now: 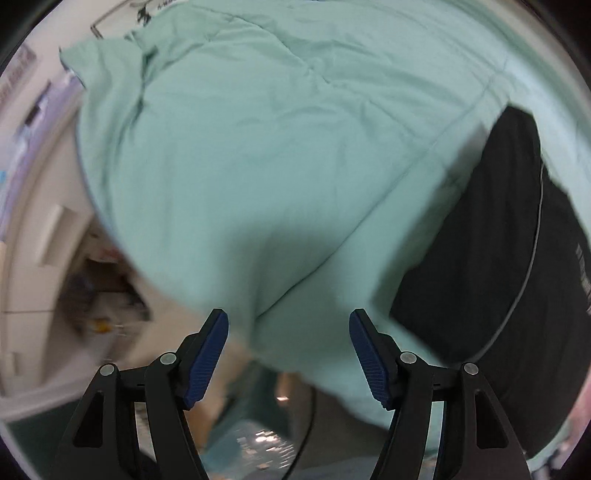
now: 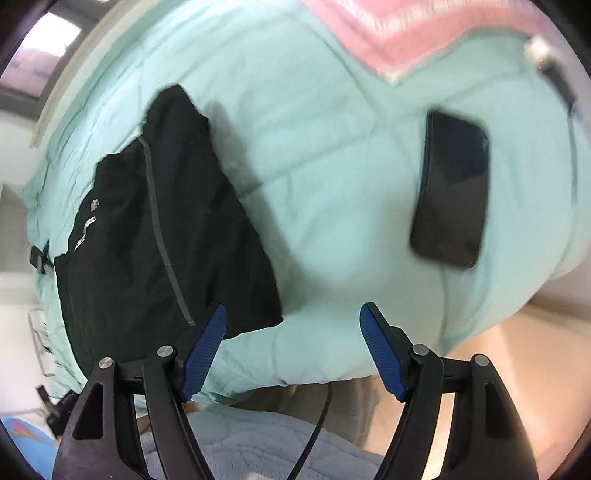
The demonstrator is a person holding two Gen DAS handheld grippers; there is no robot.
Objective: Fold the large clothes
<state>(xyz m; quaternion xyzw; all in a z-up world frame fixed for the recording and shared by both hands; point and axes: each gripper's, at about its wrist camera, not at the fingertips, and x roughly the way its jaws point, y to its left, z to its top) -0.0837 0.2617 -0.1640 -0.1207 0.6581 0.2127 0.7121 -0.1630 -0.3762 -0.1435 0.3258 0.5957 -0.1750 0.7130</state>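
Both grippers are spread wide with nothing between the fingers. Left gripper [image 1: 288,350] hangs over the near edge of the mint-green quilted bedspread [image 1: 258,147]; right gripper [image 2: 291,347] does too. The folded black fabric garment with a grey seam stripe [image 2: 162,236] lies flat on the bedspread, just beyond the right gripper's blue-padded fingers [image 2: 205,350]. Farther off sits a black rectangular phone [image 2: 452,188], then a pink cloth [image 2: 406,29].

Black garment [image 1: 491,236]: far side cut off by frame edge. Clutter [image 1: 103,291] beside bed: blurred, unidentifiable. Dark slab [image 2: 452,188] on quilt: smeared, possibly a phone.
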